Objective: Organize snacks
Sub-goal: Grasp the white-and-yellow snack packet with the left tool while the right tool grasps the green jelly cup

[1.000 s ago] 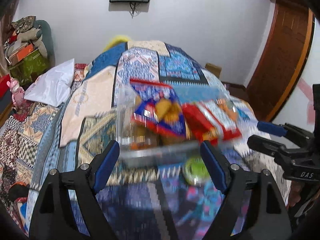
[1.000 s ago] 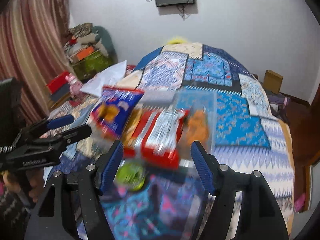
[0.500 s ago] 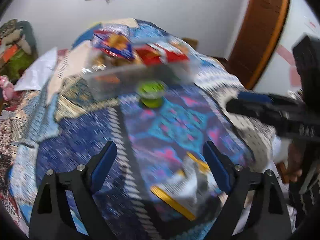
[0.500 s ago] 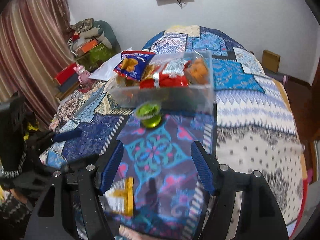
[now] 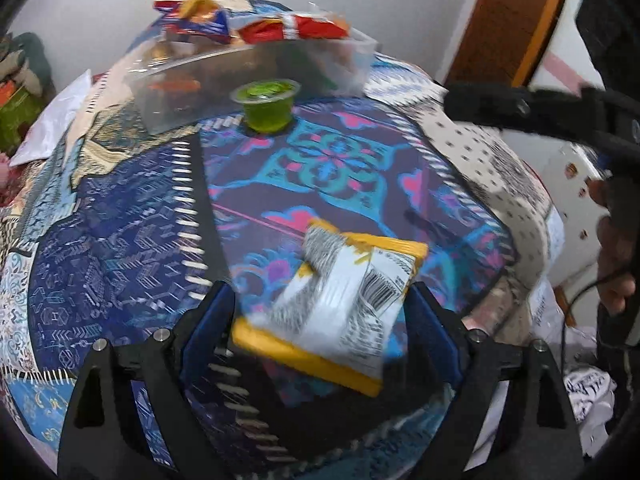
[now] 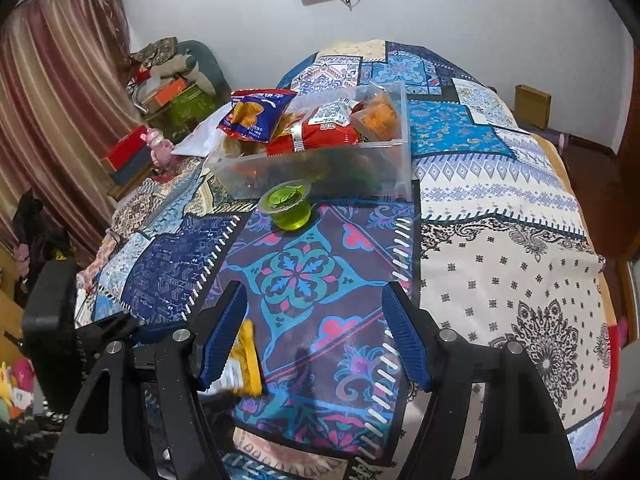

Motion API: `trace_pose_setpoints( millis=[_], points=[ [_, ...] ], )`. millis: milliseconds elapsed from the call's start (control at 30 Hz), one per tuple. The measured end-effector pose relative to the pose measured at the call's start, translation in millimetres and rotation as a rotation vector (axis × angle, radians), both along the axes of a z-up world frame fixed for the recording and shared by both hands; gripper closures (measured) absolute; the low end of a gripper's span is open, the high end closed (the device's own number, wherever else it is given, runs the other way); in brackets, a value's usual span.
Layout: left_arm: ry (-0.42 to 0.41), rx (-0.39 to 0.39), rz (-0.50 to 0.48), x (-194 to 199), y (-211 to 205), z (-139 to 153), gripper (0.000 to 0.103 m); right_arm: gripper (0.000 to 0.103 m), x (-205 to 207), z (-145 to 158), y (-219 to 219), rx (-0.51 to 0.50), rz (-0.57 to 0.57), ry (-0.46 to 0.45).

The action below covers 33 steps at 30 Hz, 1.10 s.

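Bedroom, patchwork quilt (image 6: 500, 280) on bed. Clear bin (image 6: 320, 168) well ahead of both claws, already heaped: 1 blue packet (image 6: 256, 114), red packets (image 6: 316, 134), orange snack. Left out: 1 green jelly cup (image 6: 286, 206) just before the bin; 1 yellow-edged white sachet (image 5: 340, 300) lying flat between the left claw (image 5: 320, 320) pads, which have just been closing but do not visibly press it. Right claw (image 6: 316, 332) open, empty. Sachet print and barcode blurred; packet lettering unreadable.
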State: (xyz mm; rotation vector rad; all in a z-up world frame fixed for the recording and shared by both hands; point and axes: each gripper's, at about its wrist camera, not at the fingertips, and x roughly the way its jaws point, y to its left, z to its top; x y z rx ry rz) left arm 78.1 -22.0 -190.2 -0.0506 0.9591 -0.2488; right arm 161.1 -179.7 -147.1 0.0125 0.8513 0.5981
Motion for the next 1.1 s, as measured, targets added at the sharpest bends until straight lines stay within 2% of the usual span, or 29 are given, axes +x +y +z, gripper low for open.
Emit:
trace_pose_setpoints(
  millis=[67,100,233,367,633,900,933,967,1000,1100],
  points=[
    [-0.003,-0.014,0.026,4.5,7.7,-0.3,0.040,0.036,1.5,-2.5,2.3,-0.005,0.004,0.004],
    [-0.009,-0.021,0.039,6.4,12.1,0.1,0.046,0.036,2.5,-3.8,3.5,-0.009,0.004,0.006],
    [-0.011,-0.073,0.071,14.2,29.1,2.3,0.050,0.036,8.8,-8.2,10.6,-0.018,0.013,0.017],
    [-0.022,-0.097,0.110,26.1,44.7,7.8,0.051,0.036,19.9,-10.3,24.0,-0.038,0.035,0.017],
    [-0.097,-0.123,0.194,58.4,76.5,28.3,0.051,0.036,56.3,-15.3,67.8,-0.090,0.094,0.001],
    [-0.099,-0.152,0.240,70.8,96.9,23.3,0.051,0.036,88.0,-39.4,107.0,-0.145,0.137,0.023],
    [-0.095,-0.156,0.244,71.8,98.2,21.5,0.051,0.039,90.4,-42.7,110.1,-0.151,0.139,0.025],
    [-0.091,-0.159,0.246,72.2,98.5,19.5,0.051,0.049,91.5,-44.7,112.0,-0.154,0.139,0.022],
    [-0.086,-0.164,0.249,73.0,99.3,17.8,0.051,0.051,91.8,-47.0,114.0,-0.162,0.141,0.020],
    [-0.082,-0.160,0.252,74.8,99.8,14.8,0.051,0.053,91.2,-48.0,113.1,-0.148,0.131,0.009]
  ],
)
